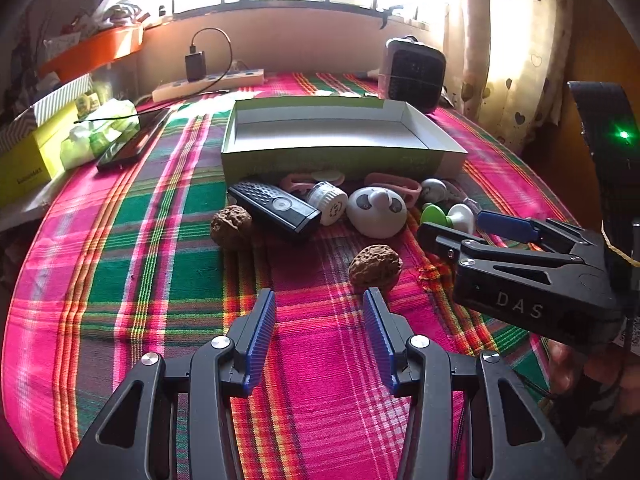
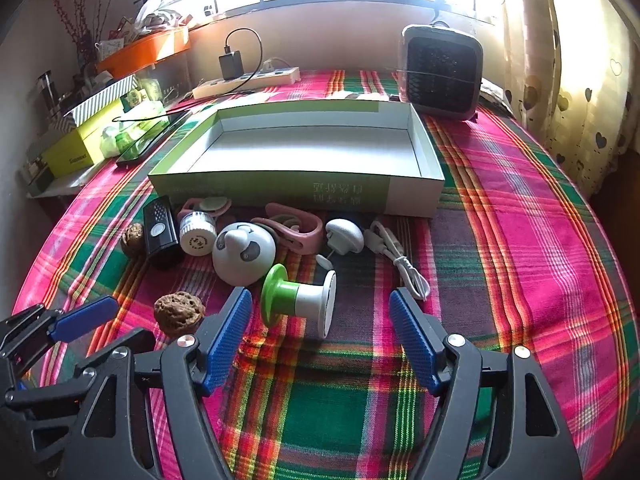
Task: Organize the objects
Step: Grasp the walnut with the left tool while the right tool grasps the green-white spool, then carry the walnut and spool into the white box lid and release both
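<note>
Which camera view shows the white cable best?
The right wrist view: the white cable lies fully visible on the cloth, right of the green-and-white spool. In the left wrist view the right gripper blocks most of it.

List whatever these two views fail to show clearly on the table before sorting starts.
- Pink straps: partly hidden behind the panda-faced white gadget in both views; their number is unclear.
- Box side print: too blurred to read in the left wrist view.
- Window: overexposed in both views; nothing visible outside.
- Left gripper: in the right wrist view, cut off by the left edge.
</note>
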A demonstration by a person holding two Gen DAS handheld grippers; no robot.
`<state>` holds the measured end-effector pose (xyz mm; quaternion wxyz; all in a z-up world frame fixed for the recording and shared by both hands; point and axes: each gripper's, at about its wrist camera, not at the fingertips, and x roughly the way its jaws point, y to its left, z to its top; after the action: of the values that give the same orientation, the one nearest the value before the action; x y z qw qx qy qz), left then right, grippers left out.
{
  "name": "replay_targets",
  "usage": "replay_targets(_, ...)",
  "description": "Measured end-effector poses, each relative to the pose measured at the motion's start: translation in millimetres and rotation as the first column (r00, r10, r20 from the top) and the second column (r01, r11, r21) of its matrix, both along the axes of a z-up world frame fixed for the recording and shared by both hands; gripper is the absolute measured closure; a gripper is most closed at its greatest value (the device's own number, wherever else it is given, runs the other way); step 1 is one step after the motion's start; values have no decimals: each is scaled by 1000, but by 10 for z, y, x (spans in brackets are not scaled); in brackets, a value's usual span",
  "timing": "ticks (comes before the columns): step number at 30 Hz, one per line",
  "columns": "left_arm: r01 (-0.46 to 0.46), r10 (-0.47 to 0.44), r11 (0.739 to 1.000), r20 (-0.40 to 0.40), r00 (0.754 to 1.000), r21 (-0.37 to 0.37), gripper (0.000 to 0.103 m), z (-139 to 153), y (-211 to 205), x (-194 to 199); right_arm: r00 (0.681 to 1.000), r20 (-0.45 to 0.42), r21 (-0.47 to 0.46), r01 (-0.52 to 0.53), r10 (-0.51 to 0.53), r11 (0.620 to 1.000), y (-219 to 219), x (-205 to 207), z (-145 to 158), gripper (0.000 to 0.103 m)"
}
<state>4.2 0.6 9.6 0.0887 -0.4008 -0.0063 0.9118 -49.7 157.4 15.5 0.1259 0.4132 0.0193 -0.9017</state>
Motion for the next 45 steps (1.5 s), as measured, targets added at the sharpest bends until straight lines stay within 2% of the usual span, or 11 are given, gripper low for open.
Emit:
replay_targets(4, 22, -22, 1000, 11, 1000, 18, 60, 5, 34, -31, 1000, 4, -17, -2, 2, 1000, 33, 0, -7, 45)
replay_targets(6, 32, -33, 999, 13, 999, 26, 60, 11, 51, -50, 1000, 5, -21, -4, 4, 1000, 41, 3, -7, 54)
replay_targets(8, 45, -45, 998, 4, 999, 36, 60, 27, 72, -55, 1000, 7, -27, -14, 15, 1000, 47, 7, -4, 55)
replay_targets(12, 57, -57, 998, 6, 998, 30, 60, 29, 114, -118, 1000, 5, -25, -21, 22, 999, 54, 17, -10, 67)
replay_targets(24, 103, -103, 995, 32, 994, -4, 60, -28, 258, -268, 1000, 5, -28, -1, 1, 1000, 177, 18, -11, 68)
replay_targets(29, 114, -115, 993, 51, 992, 16, 61, -33, 275, -296, 1000, 6, -27, -5, 5, 1000, 176, 21, -10, 68)
replay_targets(35, 102, -102, 995, 51, 993, 14, 76, -29, 269, -311, 1000, 9, -26, -8, 8, 1000, 181, 12, -10, 68)
replay_targets(45, 90, -91, 996, 51, 995, 16, 76, 18, 249, -363, 1000, 4, -22, -27, 27, 999, 132, -21, 34, 68)
